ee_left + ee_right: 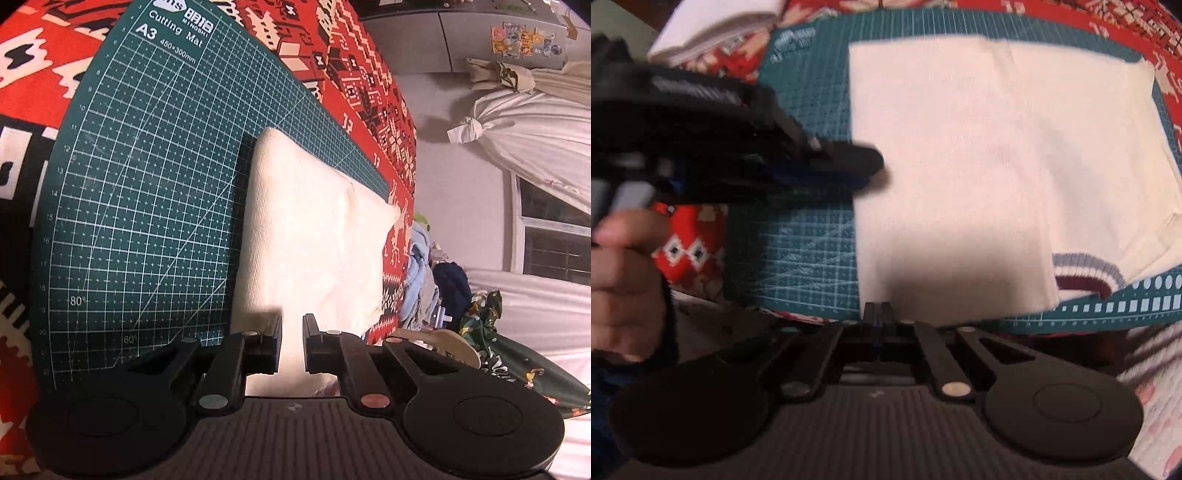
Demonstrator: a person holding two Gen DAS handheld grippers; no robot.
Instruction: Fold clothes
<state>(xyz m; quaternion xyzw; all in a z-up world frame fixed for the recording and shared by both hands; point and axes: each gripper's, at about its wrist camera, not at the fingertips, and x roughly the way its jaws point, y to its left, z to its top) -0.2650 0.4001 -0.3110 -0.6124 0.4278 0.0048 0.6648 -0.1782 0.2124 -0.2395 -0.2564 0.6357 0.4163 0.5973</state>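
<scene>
A cream garment [997,155] lies folded into a flat rectangle on a green cutting mat [805,258]. A ribbed cuff [1086,273] striped grey, maroon and white sticks out at its near right corner. My right gripper [877,314] is shut with nothing in it, at the garment's near edge. My left gripper [875,162], held by a hand [620,277], reaches the garment's left edge. In the left wrist view, the left gripper [293,343] stands slightly open over the end of the cream garment [314,229], and cloth shows through the narrow gap.
The cutting mat [147,184] lies on a red patterned tablecloth [351,66]. A stack of folded white clothes [713,29] sits beyond the mat's far left corner. Off the table's edge are a pile of loose clothes [424,277], a tied curtain [517,122] and a window [554,236].
</scene>
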